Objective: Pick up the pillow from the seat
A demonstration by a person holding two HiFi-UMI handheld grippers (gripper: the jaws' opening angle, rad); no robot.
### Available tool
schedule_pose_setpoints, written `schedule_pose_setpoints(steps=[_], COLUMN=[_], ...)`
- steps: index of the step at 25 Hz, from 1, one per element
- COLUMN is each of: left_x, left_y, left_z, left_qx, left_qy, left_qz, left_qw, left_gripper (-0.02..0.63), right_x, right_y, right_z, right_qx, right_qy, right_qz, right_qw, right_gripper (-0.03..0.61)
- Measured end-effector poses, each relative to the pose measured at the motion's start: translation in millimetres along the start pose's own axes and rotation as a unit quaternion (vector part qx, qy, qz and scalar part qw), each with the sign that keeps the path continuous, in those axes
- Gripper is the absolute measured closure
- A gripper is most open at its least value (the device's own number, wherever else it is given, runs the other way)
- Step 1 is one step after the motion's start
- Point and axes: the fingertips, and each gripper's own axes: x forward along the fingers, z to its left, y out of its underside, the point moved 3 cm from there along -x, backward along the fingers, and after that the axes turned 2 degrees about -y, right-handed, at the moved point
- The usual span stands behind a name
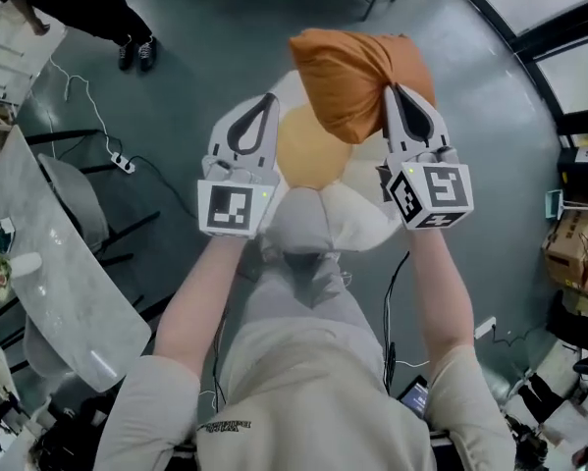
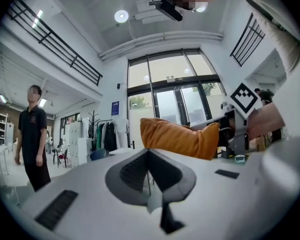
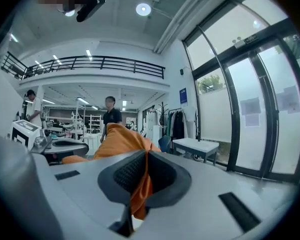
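Observation:
An orange pillow point(image 1: 357, 77) hangs in the air above a cream chair point(image 1: 362, 222) with a round tan seat point(image 1: 308, 150). My right gripper point(image 1: 396, 98) is shut on the pillow's right corner; orange cloth is pinched between its pads point(image 3: 145, 159) and bulges out ahead point(image 3: 117, 139). My left gripper point(image 1: 268, 104) is level with it, just left of the pillow and apart from it. Its jaws meet point(image 2: 148, 156) with nothing between them. From the left gripper view the pillow point(image 2: 177, 138) hangs ahead to the right, held at its far end by the right gripper point(image 2: 235, 126).
A person in black point(image 1: 97, 8) stands at the far left, also seen as a person point(image 2: 33, 134) in the left gripper view. A grey table point(image 1: 58, 263) is at the left, a power strip point(image 1: 123, 163) with cables on the floor, boxes point(image 1: 573, 248) at the right. Glass doors point(image 2: 175, 104) lie ahead.

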Motion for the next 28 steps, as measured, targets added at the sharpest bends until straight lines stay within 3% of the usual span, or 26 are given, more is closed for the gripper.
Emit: schedule_pose_setpoints(steps=[4,10,13,18,22,28], left_x=[-12.4,-42.0,-61.0,-83.4,-105.0,-138.1], left_y=[-60.4,-126.8,-147.2,-145.6,-160.6,-179.2], left_z=[-12.8,-16.3,-12.9,-26.5,-40.7,-43.6], left_qx=[0.044,0.022,0.020,0.026,-0.001,-0.005], left_qy=[-0.004,-0.018,-0.022,-0.006,0.009,0.006], left_qz=[-0.011,-0.020,-0.037,-0.035,-0.054,-0.098], left_qw=[0.9990,0.9994,0.9989,0.9990,0.9985,0.9951], left_gripper=[0.604,0.604,0.604,0.604,0.604,0.604], right_x=[-25.0,-65.6,-75.9,-101.4,-127.2,-161.0], right_y=[-62.2,-137.7,-138.9,-122.3,-140.4,-161.9], right_z=[3.3,15.9,20.7,22.2,37.6,68.7], right_qx=[-0.035,-0.050,-0.039,0.018,0.011,-0.009], right_qy=[-0.013,-0.038,-0.045,-0.049,-0.064,-0.071], right_qz=[-0.034,-0.079,-0.070,-0.079,-0.103,-0.146], right_qw=[0.999,0.995,0.996,0.996,0.993,0.987], right_gripper=[0.558,0.566,0.566,0.566,0.566,0.566])
